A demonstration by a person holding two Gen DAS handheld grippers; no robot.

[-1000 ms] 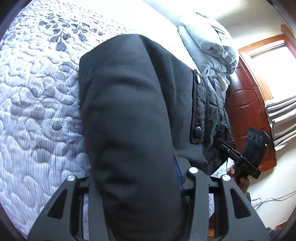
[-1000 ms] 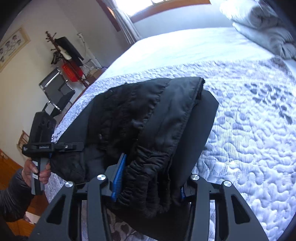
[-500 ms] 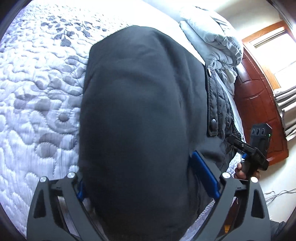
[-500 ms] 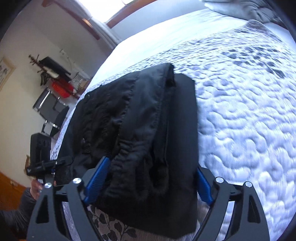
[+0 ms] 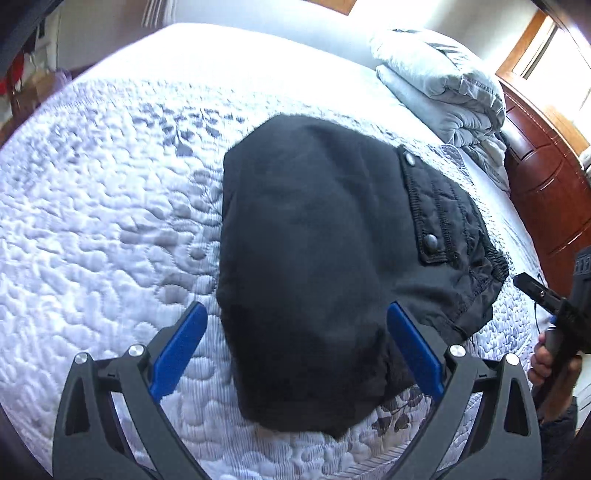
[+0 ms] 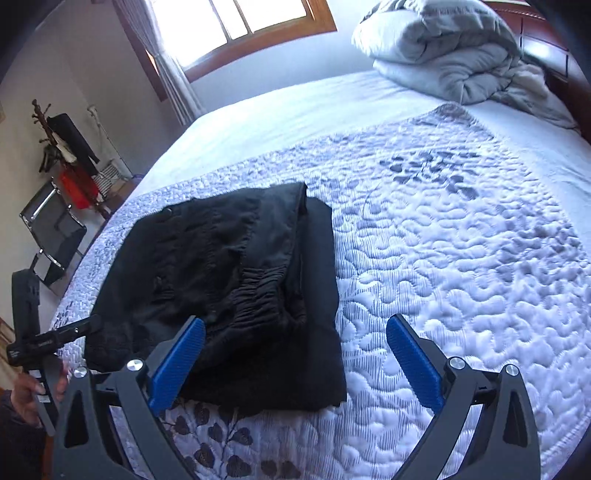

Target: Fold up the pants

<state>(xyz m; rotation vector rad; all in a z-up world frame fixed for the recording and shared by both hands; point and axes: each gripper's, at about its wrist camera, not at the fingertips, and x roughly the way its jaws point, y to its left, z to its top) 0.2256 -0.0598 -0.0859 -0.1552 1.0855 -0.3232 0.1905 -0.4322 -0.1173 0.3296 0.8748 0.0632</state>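
The black pants (image 5: pixel 314 258) lie folded in a compact bundle on the quilted white bedspread (image 5: pixel 92 221). A snap-button flap and the elastic waistband show on top. My left gripper (image 5: pixel 295 343) is open, its blue pads on either side of the bundle's near end, not gripping it. In the right wrist view the pants (image 6: pixel 229 295) lie left of centre. My right gripper (image 6: pixel 295 358) is open, with its left pad (image 6: pixel 177 365) by the waistband edge and its right pad over bare quilt.
A folded grey duvet (image 6: pixel 443 55) lies at the head of the bed by the dark wooden headboard (image 5: pixel 546 177). A window (image 6: pixel 240 22), a coat stand (image 6: pixel 55 140) and a black chair (image 6: pixel 51 232) stand beyond the bed. The bed's near edge runs just below both grippers.
Both grippers have opened and let go of the pants, then drawn back. The folded bundle now rests on the bed.
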